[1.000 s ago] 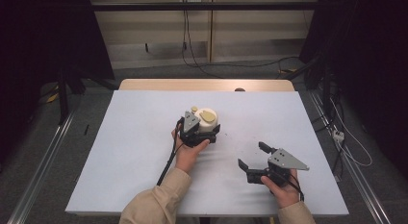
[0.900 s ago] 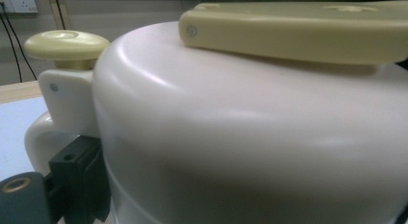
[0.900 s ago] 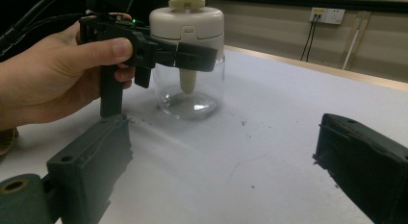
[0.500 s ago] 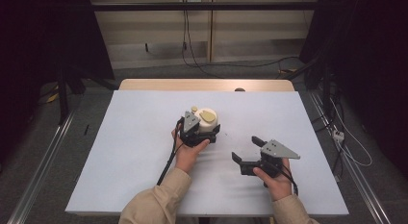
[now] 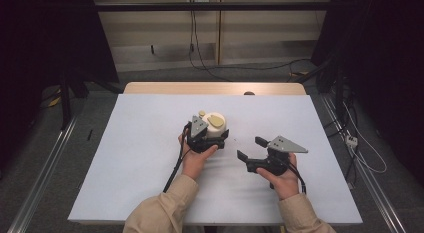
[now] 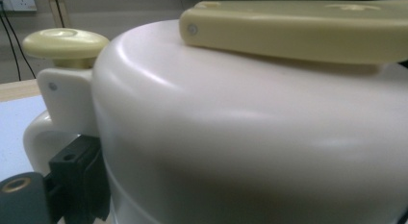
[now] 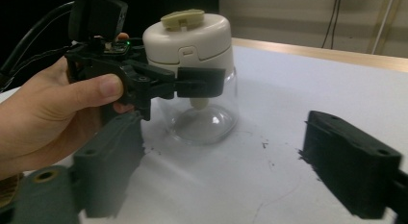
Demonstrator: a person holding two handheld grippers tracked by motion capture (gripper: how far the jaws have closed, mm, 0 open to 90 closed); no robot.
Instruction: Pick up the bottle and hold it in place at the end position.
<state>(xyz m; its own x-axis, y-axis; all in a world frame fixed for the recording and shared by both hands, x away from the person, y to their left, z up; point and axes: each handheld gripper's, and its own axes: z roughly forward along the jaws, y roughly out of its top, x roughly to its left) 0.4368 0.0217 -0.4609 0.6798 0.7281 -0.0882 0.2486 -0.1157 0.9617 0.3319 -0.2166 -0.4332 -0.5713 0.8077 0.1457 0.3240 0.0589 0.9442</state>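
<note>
Bracing a clear glass jar with a cream plastic lid (image 7: 202, 113) upright near the middle of the pale blue-grey table (image 5: 140, 158), slightly toward its far edge. Clamping that jar with the left gripper (image 5: 210, 139), pressing the black jaws on either side just beneath the lid, with one pad crossing the front in the right gripper view. Holding the right gripper (image 5: 251, 148) low over the table to the jar's right, aiming toward it but well apart from it. Having just been narrowing that claw a little, yet showing it wide apart, with nothing between the pads except bare tabletop.

Judging progress from this: steadying the jar looking done, opening it not yet begun. Finding the lid seated fully on the glass, the pale yellow flat handle (image 7: 183, 17) lying level on top and the round yellow knob (image 6: 65, 43) at the side untouched. Leaving, probably, the reach across to the lid, a grip on the handle or knob, and the working loose itself.
</note>
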